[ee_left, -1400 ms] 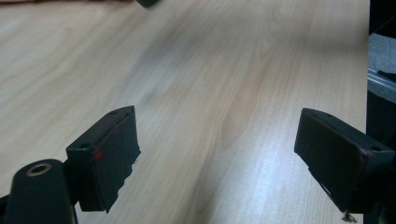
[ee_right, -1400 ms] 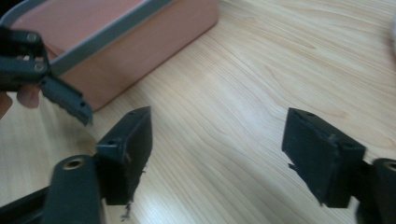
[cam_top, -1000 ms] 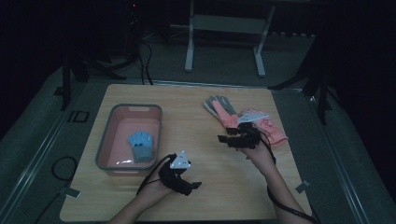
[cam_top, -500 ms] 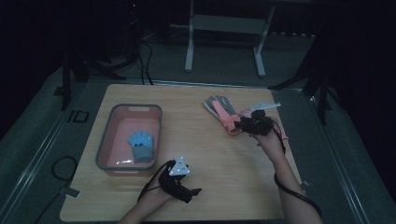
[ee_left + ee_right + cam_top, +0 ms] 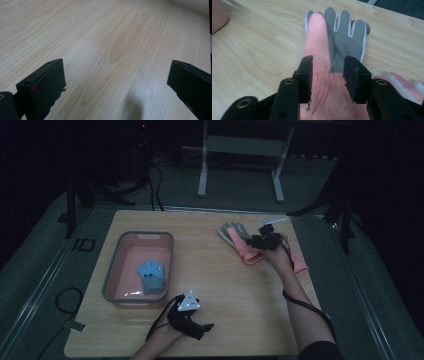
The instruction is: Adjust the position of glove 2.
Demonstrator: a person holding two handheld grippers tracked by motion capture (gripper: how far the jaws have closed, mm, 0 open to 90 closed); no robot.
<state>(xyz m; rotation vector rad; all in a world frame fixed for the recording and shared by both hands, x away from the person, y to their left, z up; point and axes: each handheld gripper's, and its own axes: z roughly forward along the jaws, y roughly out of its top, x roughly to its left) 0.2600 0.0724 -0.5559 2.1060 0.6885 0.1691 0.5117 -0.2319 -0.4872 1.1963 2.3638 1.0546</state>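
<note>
A pink glove (image 5: 245, 251) lies across a grey glove (image 5: 232, 231) at the table's back right. My right gripper (image 5: 252, 241) hovers low over them. In the right gripper view its jaws (image 5: 328, 60) stand partly apart on either side of the pink glove (image 5: 319, 37), pads not pressing it, with the grey glove (image 5: 344, 35) just beyond. These jaws have just been closing. My left gripper (image 5: 202, 327) rests near the front edge. Its jaws (image 5: 115, 85) are wide apart over bare wood, having just been opening with nothing between them.
A pink basin (image 5: 112, 270) stands at the table's left with a blue glove (image 5: 151, 275) inside. Another pink glove (image 5: 300, 262) lies beside the right wrist near the table's right edge. Dark floor and a metal stand lie beyond the far edge.
My right hand has moved away from me toward the back of the table and now sits over the pink glove. The left gripper has stayed near the front edge.
</note>
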